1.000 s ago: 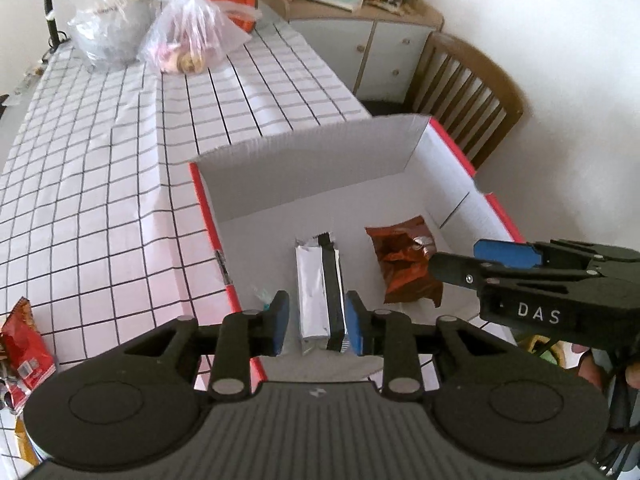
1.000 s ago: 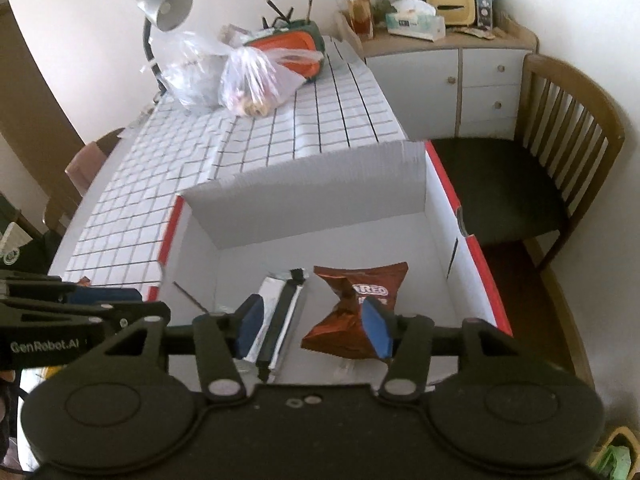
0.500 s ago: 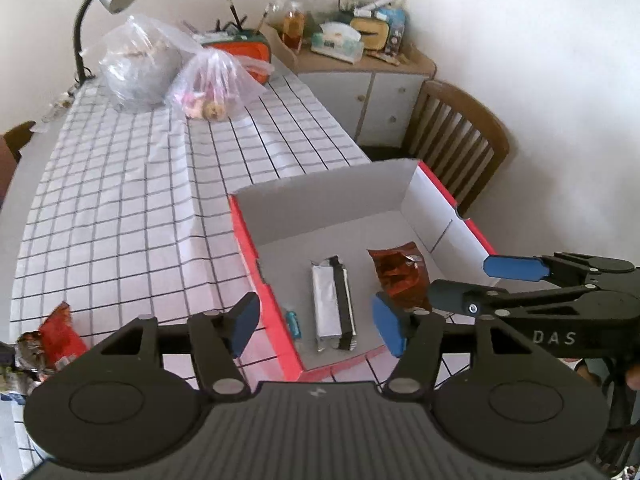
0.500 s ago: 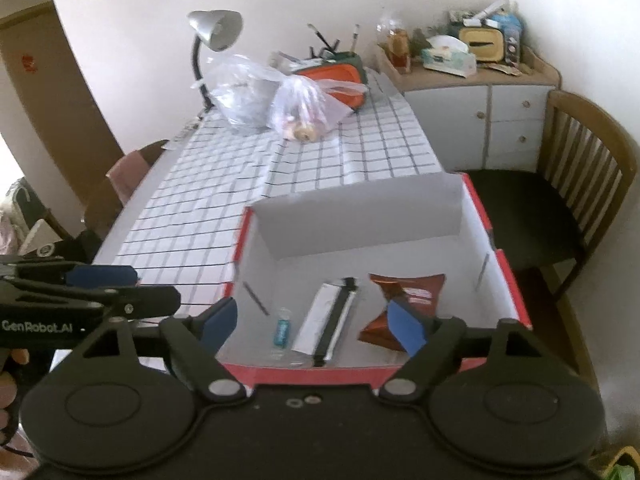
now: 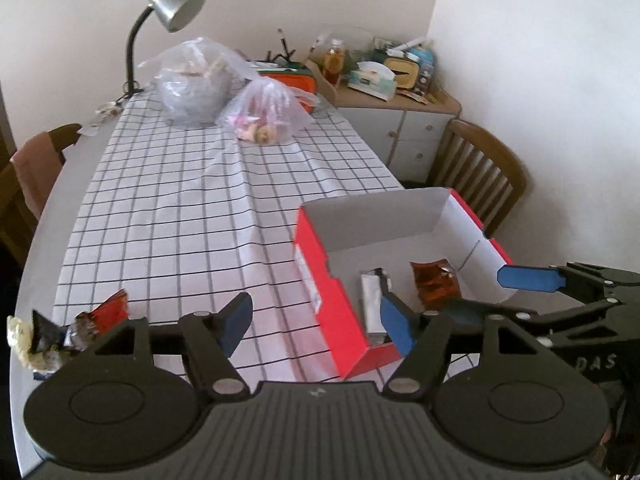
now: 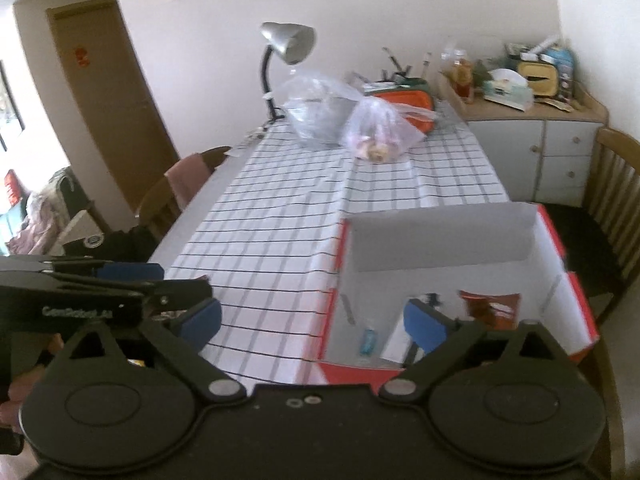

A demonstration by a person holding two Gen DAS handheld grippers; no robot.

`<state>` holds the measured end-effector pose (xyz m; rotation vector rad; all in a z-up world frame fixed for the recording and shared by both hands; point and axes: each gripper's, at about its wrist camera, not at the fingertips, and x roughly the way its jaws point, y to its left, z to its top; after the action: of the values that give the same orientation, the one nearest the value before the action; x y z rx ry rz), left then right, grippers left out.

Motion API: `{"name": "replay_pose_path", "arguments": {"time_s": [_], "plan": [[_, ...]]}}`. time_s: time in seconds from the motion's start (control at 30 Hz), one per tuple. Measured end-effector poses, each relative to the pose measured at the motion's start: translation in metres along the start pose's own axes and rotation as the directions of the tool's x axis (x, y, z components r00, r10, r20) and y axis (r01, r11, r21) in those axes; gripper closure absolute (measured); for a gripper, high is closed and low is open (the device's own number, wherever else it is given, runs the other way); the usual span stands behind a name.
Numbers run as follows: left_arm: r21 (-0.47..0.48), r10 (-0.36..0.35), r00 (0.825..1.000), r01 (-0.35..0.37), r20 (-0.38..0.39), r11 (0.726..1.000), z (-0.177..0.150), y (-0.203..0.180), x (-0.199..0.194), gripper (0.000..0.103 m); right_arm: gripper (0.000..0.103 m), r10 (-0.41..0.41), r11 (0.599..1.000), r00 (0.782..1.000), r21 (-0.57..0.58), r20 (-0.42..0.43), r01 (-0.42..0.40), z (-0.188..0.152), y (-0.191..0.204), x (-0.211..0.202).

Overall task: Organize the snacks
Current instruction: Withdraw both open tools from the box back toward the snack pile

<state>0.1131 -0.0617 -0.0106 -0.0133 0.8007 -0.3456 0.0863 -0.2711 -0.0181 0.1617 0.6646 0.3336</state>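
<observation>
An open red box [image 5: 344, 312] with a white inside stands at the table's near right. In it lie a silver-and-black packet [image 5: 370, 300], a brown-red packet [image 5: 434, 284] and a small blue item [image 6: 369, 340]. My left gripper [image 5: 316, 320] hangs above the box's near left corner, jaws opening with nothing between them. My right gripper [image 6: 312, 322] hovers in front of the box [image 6: 440, 240], jaws also opening and holding nothing. Each gripper shows in the other's view: the right gripper [image 5: 492, 296] and the left gripper [image 6: 172, 280]. A red packet [image 5: 112, 308] lies among loose snacks at the near left.
The checked tablecloth [image 5: 180, 208] runs back to a desk lamp [image 5: 172, 4], two plastic bags [image 5: 196, 80] and an orange case [image 5: 288, 80]. A wooden chair [image 5: 480, 176] stands right of the box, a cabinet [image 5: 400, 128] behind it, another chair [image 6: 180, 184] at the left.
Both grippers have pulled back and up from the box and opened wide. The silver packet and the brown-red packet stay lying inside it. More of the table now shows.
</observation>
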Motion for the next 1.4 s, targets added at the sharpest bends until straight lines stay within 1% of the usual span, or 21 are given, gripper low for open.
{"name": "replay_pose_path", "arguments": {"time_s": [0.07, 0.17, 0.4, 0.63, 0.8, 0.93, 1.07, 1.23, 1.3, 1.4], "plan": [[-0.014, 0.009, 1.000, -0.009, 0.006, 1.000, -0.004, 0.011, -0.004, 0.029, 0.002, 0.011, 1.000, 1.000, -0.012, 0.000, -0.011, 0.000, 0.011, 0.005], [-0.030, 0.023, 1.000, -0.023, 0.002, 0.999, -0.010, 0.028, -0.007, 0.029, 0.002, 0.025, 0.999, 1.000, -0.021, 0.000, -0.025, -0.001, 0.026, 0.011], [-0.100, 0.043, 0.999, -0.046, -0.034, 0.994, -0.030, 0.079, -0.013, 0.029, 0.001, 0.060, 0.998, 0.997, -0.035, -0.045, -0.061, -0.009, 0.056, 0.033], [-0.190, 0.084, 0.994, -0.095, -0.065, 0.977, -0.048, 0.140, -0.022, 0.029, 0.001, 0.083, 0.995, 0.992, -0.047, -0.098, -0.088, -0.016, 0.087, 0.062], [-0.241, 0.110, 0.989, -0.131, -0.096, 0.962, -0.058, 0.180, -0.021, 0.029, 0.001, 0.087, 0.994, 0.985, -0.049, -0.150, -0.095, -0.022, 0.105, 0.088], [-0.267, 0.134, 0.984, -0.162, -0.120, 0.950, -0.067, 0.205, -0.013, 0.029, 0.002, 0.087, 0.993, 0.976, -0.061, -0.199, -0.101, -0.028, 0.120, 0.112], [-0.299, 0.156, 0.977, -0.193, -0.143, 0.935, -0.078, 0.227, 0.000, 0.029, 0.004, 0.086, 0.990, 0.961, -0.082, -0.264, -0.111, -0.036, 0.134, 0.140], [-0.294, 0.209, 0.961, -0.255, -0.179, 0.921, -0.090, 0.249, 0.023, 0.029, 0.006, 0.071, 0.987, 0.943, -0.111, -0.325, -0.113, -0.048, 0.149, 0.170], [-0.293, 0.217, 0.957, -0.267, -0.193, 0.918, -0.093, 0.256, 0.032, 0.029, 0.007, 0.063, 0.987, 0.937, -0.119, -0.344, -0.110, -0.053, 0.153, 0.181], [-0.297, 0.204, 0.953, -0.266, -0.223, 0.917, -0.097, 0.266, 0.047, 0.029, 0.009, 0.052, 0.987, 0.928, -0.123, -0.370, -0.105, -0.058, 0.158, 0.197]]}}
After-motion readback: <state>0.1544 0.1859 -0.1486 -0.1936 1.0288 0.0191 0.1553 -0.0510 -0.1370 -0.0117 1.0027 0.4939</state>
